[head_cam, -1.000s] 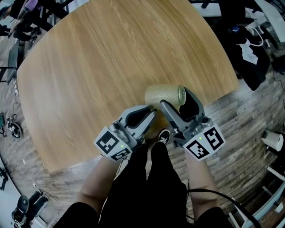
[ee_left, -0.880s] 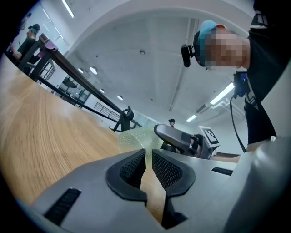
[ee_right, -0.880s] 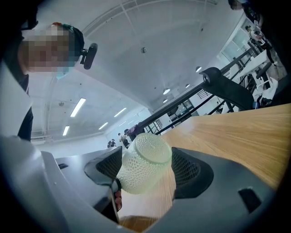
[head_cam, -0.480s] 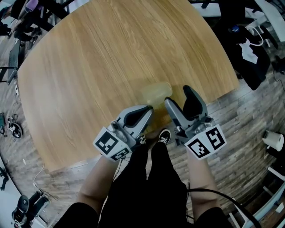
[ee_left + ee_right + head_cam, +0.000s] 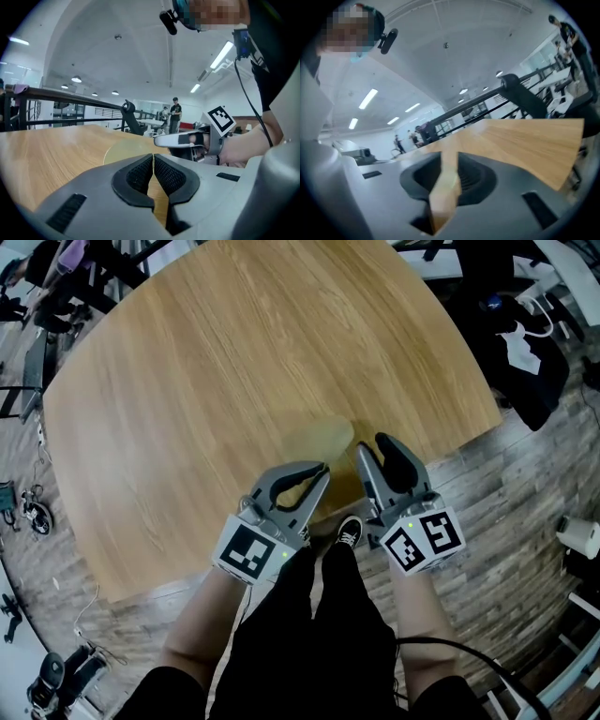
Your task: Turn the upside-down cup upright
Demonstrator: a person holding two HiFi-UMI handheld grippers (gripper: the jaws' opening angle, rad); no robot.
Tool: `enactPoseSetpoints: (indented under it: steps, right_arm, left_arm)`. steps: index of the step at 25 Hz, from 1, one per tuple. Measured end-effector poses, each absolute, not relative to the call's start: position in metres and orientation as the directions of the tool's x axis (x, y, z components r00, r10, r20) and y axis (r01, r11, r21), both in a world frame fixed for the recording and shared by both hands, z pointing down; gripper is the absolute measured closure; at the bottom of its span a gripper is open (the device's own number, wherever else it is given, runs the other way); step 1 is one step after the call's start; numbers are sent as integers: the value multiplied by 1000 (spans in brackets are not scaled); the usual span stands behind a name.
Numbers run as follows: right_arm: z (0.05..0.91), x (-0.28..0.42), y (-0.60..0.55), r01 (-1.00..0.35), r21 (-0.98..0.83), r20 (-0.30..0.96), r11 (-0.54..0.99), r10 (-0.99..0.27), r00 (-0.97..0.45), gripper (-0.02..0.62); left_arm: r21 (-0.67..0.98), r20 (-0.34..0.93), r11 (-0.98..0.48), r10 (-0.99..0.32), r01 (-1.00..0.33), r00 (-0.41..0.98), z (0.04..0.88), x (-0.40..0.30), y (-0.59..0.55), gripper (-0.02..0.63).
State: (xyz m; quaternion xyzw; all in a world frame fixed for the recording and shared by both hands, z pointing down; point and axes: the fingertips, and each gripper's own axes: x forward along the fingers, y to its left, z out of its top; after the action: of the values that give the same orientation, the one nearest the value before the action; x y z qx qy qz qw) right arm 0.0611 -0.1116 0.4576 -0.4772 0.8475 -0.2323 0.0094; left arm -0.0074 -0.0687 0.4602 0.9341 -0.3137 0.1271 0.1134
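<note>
Head view, blurred pale-yellow cup [image 5: 319,439], wood-grain table [image 5: 234,352], rounded corners

The cup [image 5: 319,439] is pale olive-yellow, the table [image 5: 234,362] light oak-coloured with fine streaky grain.

A light wooden table with rounded corners [image 5: 234,362] fills the upper and middle part of the head view, its grain running diagonally from lower left to upper right. Its near edge crosses the lower middle of the frame, with grey-brown plank floor [image 5: 525,493] beyond it at lower right. A pale yellow-green cup [image 5: 320,439] sits on the table close to that near edge, right of centre. It is blurred, so its pose cannot be told.
</note>
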Motion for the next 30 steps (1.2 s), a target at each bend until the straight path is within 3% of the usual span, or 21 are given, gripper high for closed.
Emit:
enactPoseSetpoints:
  steps: [1, 2, 7, 13, 30]
  right_arm:
    - [462, 66, -112, -837, -359, 236, 413, -828, -509, 564]
    - [467, 70, -112, -863, -309, 272, 400, -832, -483, 576]
    - [483, 56, -107, -879, -147, 410, 453, -781, -471, 580]
    - [489, 37, -103, -855, -173, 461, 489, -727, -509, 581]
    - [509, 43, -104, -875, -220, 568, 431, -673, -474, 581]
  left_arm:
    - [114, 321, -782, -555, -613, 767, 460, -6, -69, 589]
    - [95, 334, -788, -550, -608, 766, 459, -5, -69, 589]
    - [2, 449, -837, -488, -548, 748, 458, 2, -69, 589]
    - [-22, 575, -875, -406, -483, 710, 457, 11, -65, 589]
    - [1, 725, -901, -299, -434, 621, 461, 24, -77, 588]
